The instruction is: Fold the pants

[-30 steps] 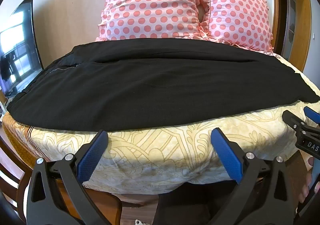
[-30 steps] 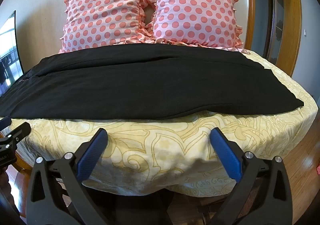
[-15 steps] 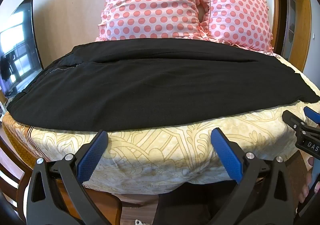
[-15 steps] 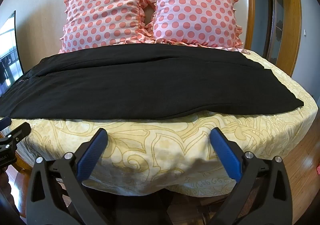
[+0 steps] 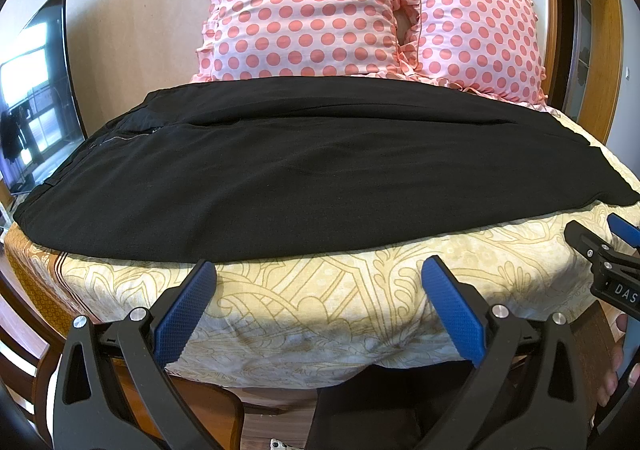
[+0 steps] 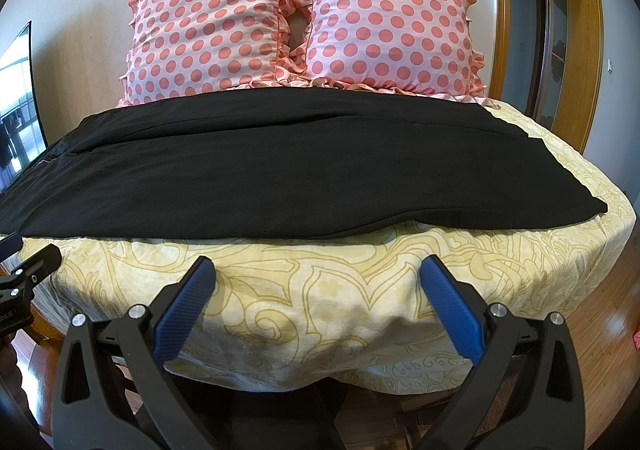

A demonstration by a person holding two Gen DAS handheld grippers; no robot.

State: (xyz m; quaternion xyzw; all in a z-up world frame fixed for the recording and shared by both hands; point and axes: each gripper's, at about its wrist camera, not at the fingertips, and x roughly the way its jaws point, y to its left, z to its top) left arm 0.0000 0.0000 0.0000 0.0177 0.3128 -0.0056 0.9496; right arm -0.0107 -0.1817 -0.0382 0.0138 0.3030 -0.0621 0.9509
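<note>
Black pants (image 5: 320, 170) lie flat across the bed, folded lengthwise, with the waist and a zipper at the left and the leg ends at the right; they also show in the right wrist view (image 6: 280, 174). My left gripper (image 5: 318, 270) is open and empty, held short of the near edge of the pants above the bed's front edge. My right gripper (image 6: 318, 270) is open and empty in the same stance, further right. The right gripper also shows at the right edge of the left wrist view (image 5: 600, 242).
The bed has a yellow patterned cover (image 5: 320, 298) (image 6: 320, 282). Two pink polka-dot pillows (image 5: 304, 6) (image 6: 392, 18) lean on the wall behind the pants. A dark screen (image 5: 36, 90) stands at the left. A wooden door frame (image 6: 580, 30) is at the right.
</note>
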